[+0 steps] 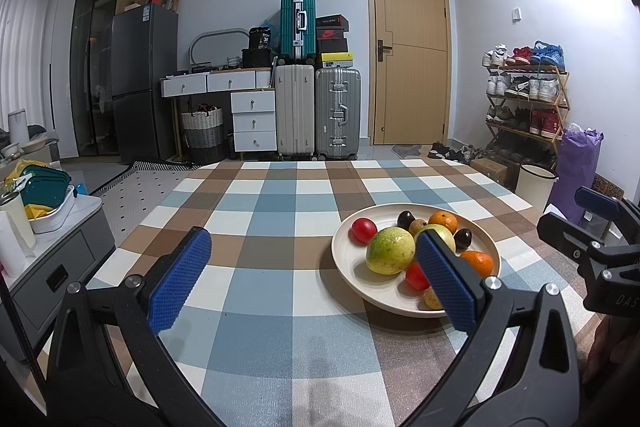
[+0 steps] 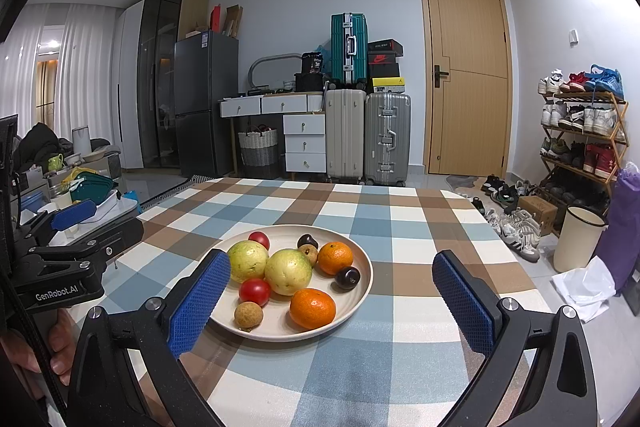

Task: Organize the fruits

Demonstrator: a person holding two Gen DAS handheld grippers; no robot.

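While the cream plate (image 2: 362,291) of fruits sat on the checked tablecloth (image 2: 400,227), both grippers hovered near it. The left gripper (image 1: 316,277) and the right gripper (image 2: 332,297) were spread wide, holding nothing.

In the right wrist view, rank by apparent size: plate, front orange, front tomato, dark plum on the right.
1. Plate, clearly largest.
2. Front orange.
3. Front tomato.
4. Dark plum, close to the tomato in size; it lies slightly farther back, so that gap is unsure.
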